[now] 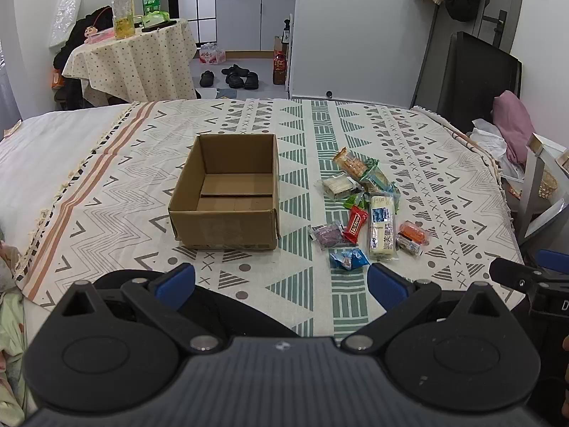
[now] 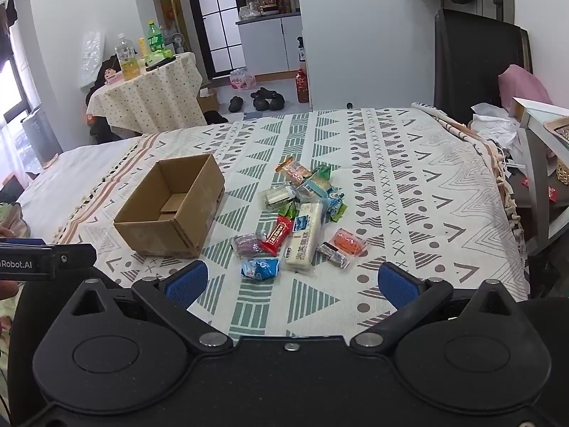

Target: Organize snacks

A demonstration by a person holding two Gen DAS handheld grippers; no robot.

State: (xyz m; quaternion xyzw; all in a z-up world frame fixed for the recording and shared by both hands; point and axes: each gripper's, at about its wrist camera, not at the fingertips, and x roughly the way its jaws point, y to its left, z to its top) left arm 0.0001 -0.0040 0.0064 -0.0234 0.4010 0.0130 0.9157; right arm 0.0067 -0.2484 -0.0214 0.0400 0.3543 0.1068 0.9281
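Observation:
An open, empty cardboard box (image 1: 227,192) stands on the patterned bedspread (image 1: 355,124); it also shows in the right wrist view (image 2: 170,206). To its right lies a loose pile of wrapped snacks (image 1: 366,210), among them a long white pack (image 1: 381,227), a red pack (image 1: 355,223), a blue pack (image 1: 348,259) and an orange pack (image 1: 412,233). The pile shows in the right wrist view (image 2: 302,220) too. My left gripper (image 1: 281,284) is open and empty, near the bed's front edge. My right gripper (image 2: 291,281) is open and empty, just short of the blue pack (image 2: 261,267).
A small table with a dotted cloth (image 1: 135,60) holds bottles at the far left. Shoes (image 1: 234,76) lie on the floor beyond the bed. A dark panel (image 1: 473,78), pink cloth (image 1: 515,124) and a shelf (image 1: 544,185) stand at the right.

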